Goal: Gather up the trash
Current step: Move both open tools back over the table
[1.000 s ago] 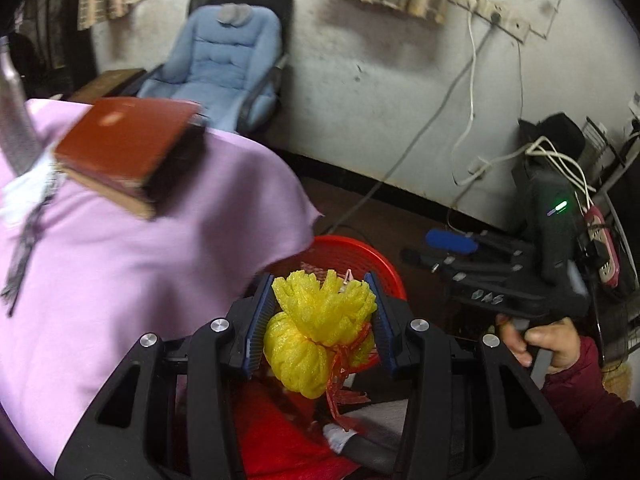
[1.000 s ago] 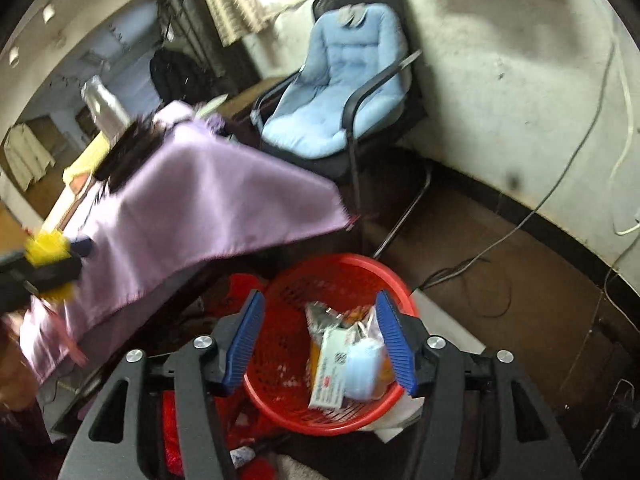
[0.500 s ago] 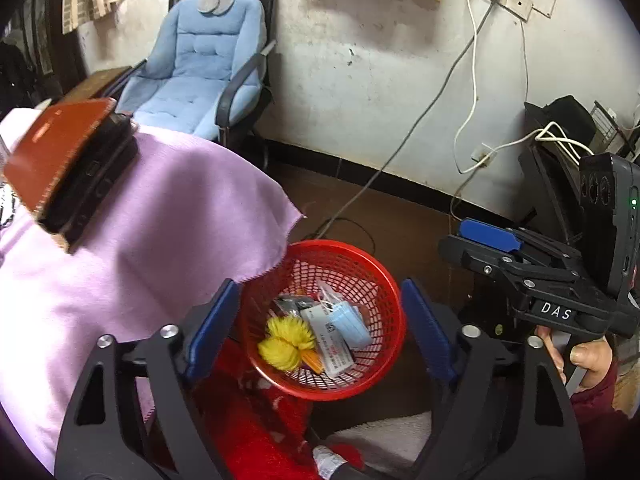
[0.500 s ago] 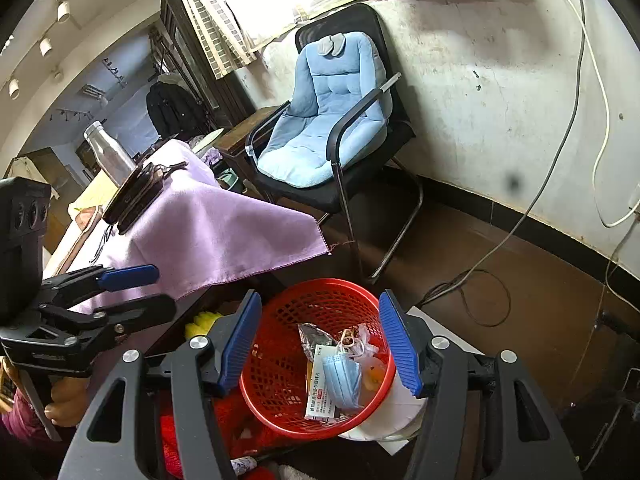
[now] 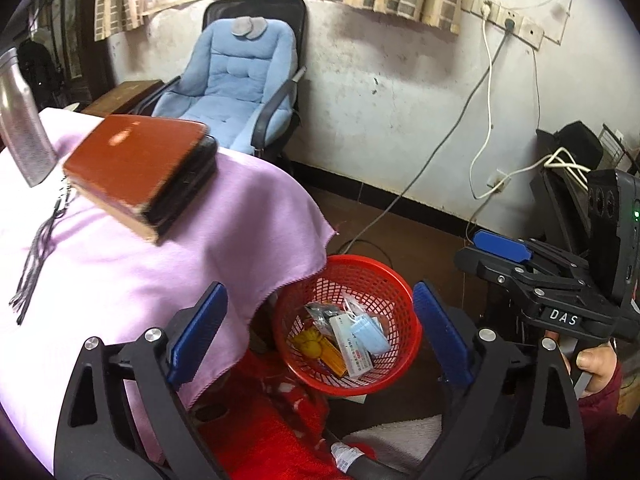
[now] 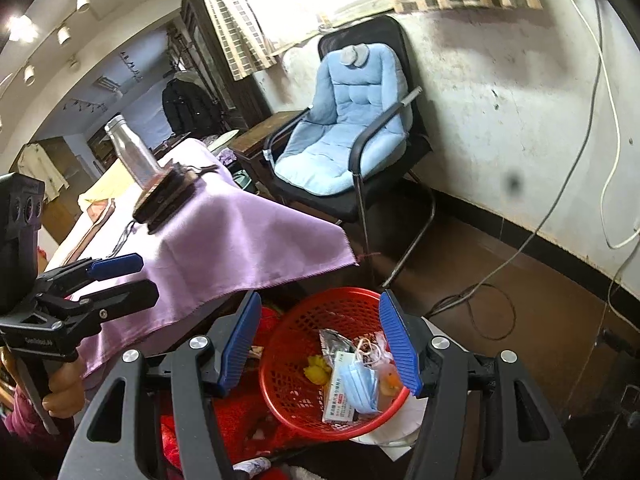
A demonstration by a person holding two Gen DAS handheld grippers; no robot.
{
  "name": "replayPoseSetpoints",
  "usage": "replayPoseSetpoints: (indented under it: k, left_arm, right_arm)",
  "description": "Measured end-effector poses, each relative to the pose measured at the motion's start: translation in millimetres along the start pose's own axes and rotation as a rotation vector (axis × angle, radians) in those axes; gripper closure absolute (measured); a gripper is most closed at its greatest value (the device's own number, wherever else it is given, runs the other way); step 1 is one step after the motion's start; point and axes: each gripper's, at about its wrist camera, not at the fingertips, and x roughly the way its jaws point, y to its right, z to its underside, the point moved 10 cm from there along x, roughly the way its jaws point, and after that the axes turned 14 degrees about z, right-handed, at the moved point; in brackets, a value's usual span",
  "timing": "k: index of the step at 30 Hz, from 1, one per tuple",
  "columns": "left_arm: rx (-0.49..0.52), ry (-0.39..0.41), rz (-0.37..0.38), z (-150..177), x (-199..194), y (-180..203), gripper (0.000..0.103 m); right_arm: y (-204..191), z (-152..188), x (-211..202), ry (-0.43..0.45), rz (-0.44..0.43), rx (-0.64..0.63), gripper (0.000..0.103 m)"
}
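A red mesh basket [image 5: 396,292] stands on the floor by the table corner; it also shows in the right wrist view [image 6: 280,384]. In it lie a yellow foam net [image 5: 310,340] [image 6: 316,372], a blue face mask [image 5: 370,330] [image 6: 362,382], a white card and wrappers. My left gripper [image 5: 320,332] is open and empty above the basket. My right gripper [image 6: 320,344] is open and empty, also above it. Each gripper appears in the other's view, the right one [image 5: 516,260] and the left one [image 6: 116,276].
A table under a purple cloth [image 5: 120,272] carries a brown book [image 5: 136,168] on a black case, a steel bottle [image 5: 24,128] and a tasselled cord. A blue cushioned chair [image 5: 240,80] stands by the wall. Cables run across the floor. Red fabric [image 5: 280,432] lies below.
My left gripper opened and dropped the yellow foam net into the red basket, then rose and drew back. The right gripper stayed open over the basket.
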Motion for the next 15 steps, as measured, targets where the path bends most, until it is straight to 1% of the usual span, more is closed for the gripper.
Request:
replayPoseSetpoints:
  k: [5,9,15]
  left_arm:
    - [-0.003,0.046,-0.016,-2.3,-23.4,-5.0,0.013]
    - [-0.012,0.089,-0.033,-2.5,-46.1,-12.3,0.010]
    - [-0.035,0.159,-0.079,0.1,-88.1,-32.3,0.010]
  right_arm:
    - [-19.6,-6.8,-17.0,0.030,-0.004,-0.048,0.038]
    - [-38.4,-12.0,-30.4,0.053,-0.007,-0.091,0.036]
    - [-71.5,-19.7,-48.7,0.087,-0.026,-0.154,0.033]
